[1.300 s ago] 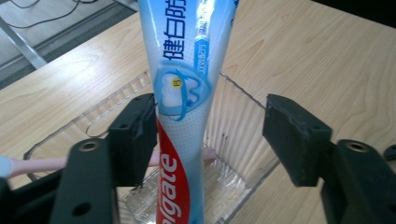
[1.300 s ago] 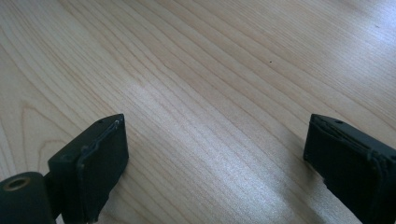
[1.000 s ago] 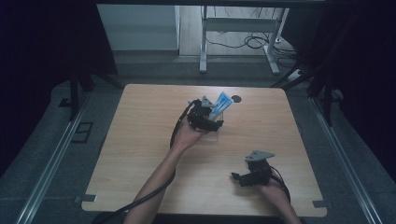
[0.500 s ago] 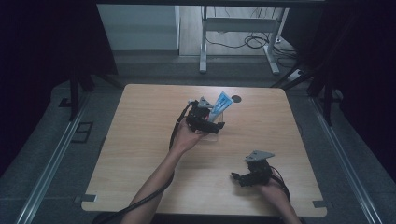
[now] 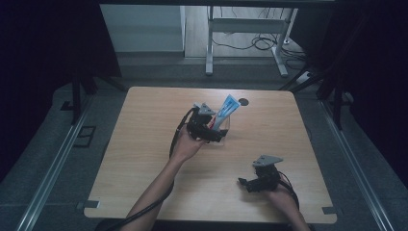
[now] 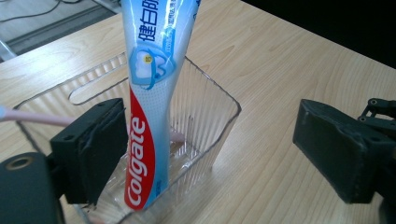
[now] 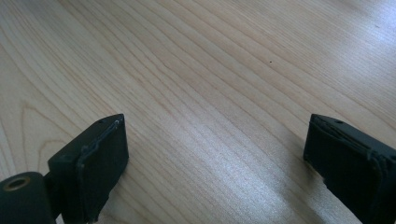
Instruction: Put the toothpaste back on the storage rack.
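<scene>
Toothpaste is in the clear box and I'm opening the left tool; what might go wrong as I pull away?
The toothpaste tube leans in the clear box, and the left tool, whose jaws have just been opening, has one pad beside it: backing out may snag it. The light box could tip or slide. The pink stick beside the pad could catch.

Wooden table, grey floor, dark surroundings.

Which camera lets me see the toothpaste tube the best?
The left gripper view. There the toothpaste tube stands close up in a clear ribbed box, and its Colgate lettering can be read. In the high view the tube is a small blue sliver leaning out of the box. The right gripper view looks at bare wooden table.
</scene>
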